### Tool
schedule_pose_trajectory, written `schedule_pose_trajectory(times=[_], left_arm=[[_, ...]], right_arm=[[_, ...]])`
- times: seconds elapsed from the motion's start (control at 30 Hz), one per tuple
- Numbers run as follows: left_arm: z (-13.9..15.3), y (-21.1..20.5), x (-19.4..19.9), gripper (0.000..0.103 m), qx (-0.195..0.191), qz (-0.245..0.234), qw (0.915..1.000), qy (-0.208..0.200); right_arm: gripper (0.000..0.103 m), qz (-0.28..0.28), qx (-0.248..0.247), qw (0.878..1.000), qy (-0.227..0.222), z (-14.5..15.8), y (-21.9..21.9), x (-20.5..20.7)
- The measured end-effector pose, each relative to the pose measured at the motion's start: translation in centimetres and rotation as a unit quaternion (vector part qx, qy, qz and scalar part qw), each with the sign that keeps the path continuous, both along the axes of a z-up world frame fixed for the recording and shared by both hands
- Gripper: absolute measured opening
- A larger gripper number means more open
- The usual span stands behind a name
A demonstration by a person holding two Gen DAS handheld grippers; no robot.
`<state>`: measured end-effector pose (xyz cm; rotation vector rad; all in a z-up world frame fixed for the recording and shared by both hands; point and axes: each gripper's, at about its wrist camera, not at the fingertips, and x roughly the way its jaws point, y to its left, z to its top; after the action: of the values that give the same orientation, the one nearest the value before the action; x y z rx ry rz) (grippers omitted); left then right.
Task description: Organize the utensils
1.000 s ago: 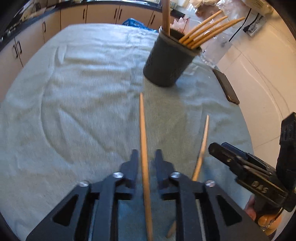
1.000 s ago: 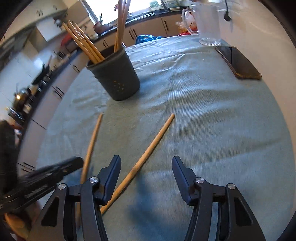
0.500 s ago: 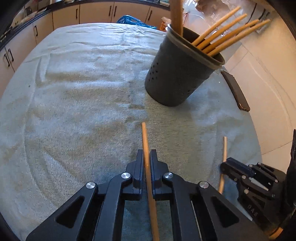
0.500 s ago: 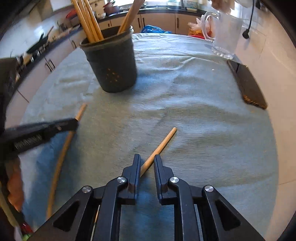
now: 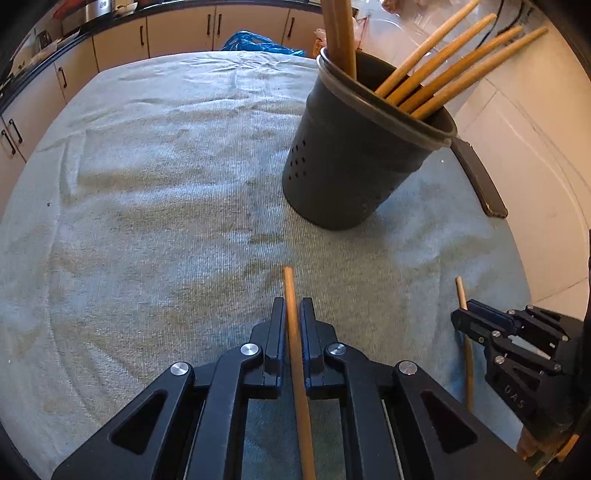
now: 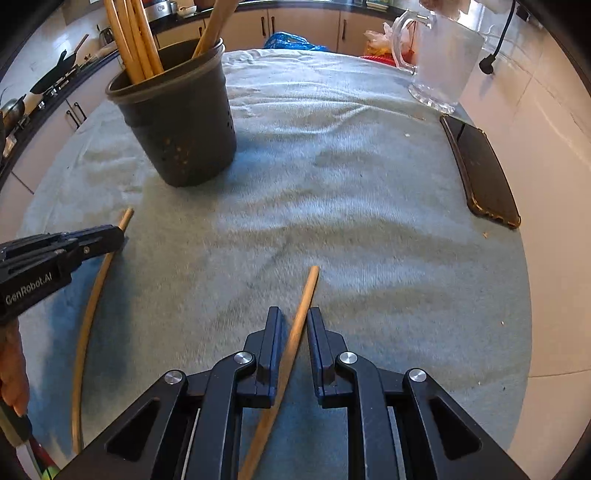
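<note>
Sticks of light wood stand in a dark round holder on the table, which is covered by a grey-green towel. The holder has small holes in its lower wall and a thin pale rim. In the left wrist view four thin sticks lean together over the right side of the rim, and one thicker stick rises near the far side.

The left gripper has its fingers pressed on a wooden stick. The stick runs straight between them, and its tip reaches a little past the fingertips, toward the holder.

The right gripper has its fingers close together around a second stick. This one crosses the gap at a slant. It touches the left finger, but a narrow space shows beside the right finger, so I cannot tell if the grip is firm. Whether this stick rests on the towel is also not clear.

At the right edge of the towel lies a dark phone. Just behind it stands a clear glass jug with a handle; what is inside cannot be seen. Kitchen cabinets stand behind the table.
</note>
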<state>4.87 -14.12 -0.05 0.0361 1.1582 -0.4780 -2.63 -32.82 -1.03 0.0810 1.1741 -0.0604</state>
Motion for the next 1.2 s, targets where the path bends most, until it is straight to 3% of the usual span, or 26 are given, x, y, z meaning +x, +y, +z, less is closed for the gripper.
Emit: schedule_pose_trajectory(times=[0.23, 0.3, 0.43, 0.6, 0.83, 1.2], left_arm=[[0.3, 0.7, -1.0, 0.005, -0.006, 0.012, 0.9999, -0.010], [1.0, 1.2, -1.7, 0.005, -0.007, 0.015, 0.9996, -0.023], [3.9, 2.4, -3.5, 0.005, -0.015, 0.019, 0.9977, -0.063], [8.1, 3.4, -6.2, 0.005, -0.033, 0.018, 0.9921, -0.120], [11.9, 2.4, -10.0, 0.005, -0.012, 0.005, 0.9810, -0.194], [14.5, 2.7, -13.6, 0.005, -0.017, -0.003, 0.9720, -0.234]], right_arm=[[0.006, -0.011, 0.021, 0.999, -0.024, 0.1, 0.4, -0.3], [0.006, -0.019, 0.058, 0.997, -0.038, 0.4, -0.3, -0.6], [0.006, -0.019, 0.078, 0.993, -0.085, 3.0, -0.5, -2.3], [0.007, -0.015, 0.081, 0.984, -0.159, 7.6, 0.1, -5.3], [0.007, -0.013, 0.074, 0.971, -0.227, 12.1, 1.0, -9.2], [0.007, -0.001, 0.054, 0.959, -0.277, 15.5, 2.2, -13.7]])
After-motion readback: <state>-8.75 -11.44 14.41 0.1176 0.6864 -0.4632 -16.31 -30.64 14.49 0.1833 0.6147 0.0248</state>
